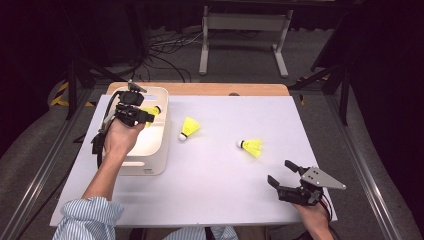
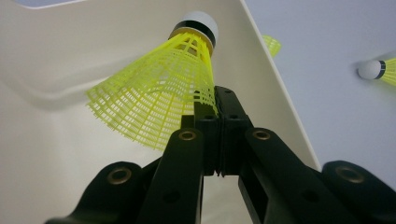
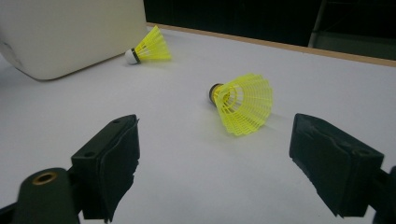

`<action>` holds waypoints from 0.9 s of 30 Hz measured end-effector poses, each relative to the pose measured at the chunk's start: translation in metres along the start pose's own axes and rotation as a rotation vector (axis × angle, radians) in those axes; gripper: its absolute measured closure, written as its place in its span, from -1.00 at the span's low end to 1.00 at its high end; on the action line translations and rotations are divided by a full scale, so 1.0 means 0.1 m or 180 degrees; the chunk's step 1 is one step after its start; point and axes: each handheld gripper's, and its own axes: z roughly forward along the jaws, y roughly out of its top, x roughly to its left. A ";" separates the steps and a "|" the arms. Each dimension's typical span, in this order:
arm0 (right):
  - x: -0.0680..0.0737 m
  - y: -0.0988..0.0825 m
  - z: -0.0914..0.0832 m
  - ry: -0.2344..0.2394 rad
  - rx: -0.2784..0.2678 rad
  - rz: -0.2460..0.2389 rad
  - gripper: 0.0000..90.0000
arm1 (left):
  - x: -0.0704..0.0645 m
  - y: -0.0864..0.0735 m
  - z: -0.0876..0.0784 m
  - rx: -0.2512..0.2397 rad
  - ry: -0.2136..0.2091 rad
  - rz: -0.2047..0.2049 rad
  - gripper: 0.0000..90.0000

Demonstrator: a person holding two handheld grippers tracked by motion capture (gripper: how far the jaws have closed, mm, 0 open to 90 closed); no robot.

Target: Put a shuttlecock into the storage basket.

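My left gripper [image 1: 148,116] hangs over the cream bin [image 1: 161,150] at the table's left, shut on the skirt edge of a yellow shuttlecock [image 1: 152,112]. In the left gripper view its closed tips [image 2: 217,107] pinch that shuttlecock [image 2: 159,88], whose white cork points down into the bin [image 2: 56,65]. A second shuttlecock [image 1: 189,128] lies on the white table just right of the bin, and a third [image 1: 252,147] lies farther right. My right gripper [image 1: 283,173] rests open at the front right, and in its own view [image 3: 212,154] the third shuttlecock [image 3: 245,103] lies beyond the jaws, apart from them.
The white table top [image 1: 225,180] has a wooden strip along its far edge. Beyond it stand a metal frame and floor cables [image 1: 165,50]. A person's striped sleeve [image 1: 87,217] comes in at the bottom left. The bin's outer wall [image 3: 60,32] shows in the right gripper view.
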 end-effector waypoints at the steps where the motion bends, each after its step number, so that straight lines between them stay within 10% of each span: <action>1: 0.00 0.00 0.00 0.0000 0.0000 0.0001 -0.63 | 0.01 0.00 0.02 0.0001 0.0012 -0.0010 0.98; 27: 0.00 0.00 0.00 0.0008 0.0000 0.0011 -0.63 | 0.12 0.05 0.26 0.0192 0.0006 -0.0109 0.97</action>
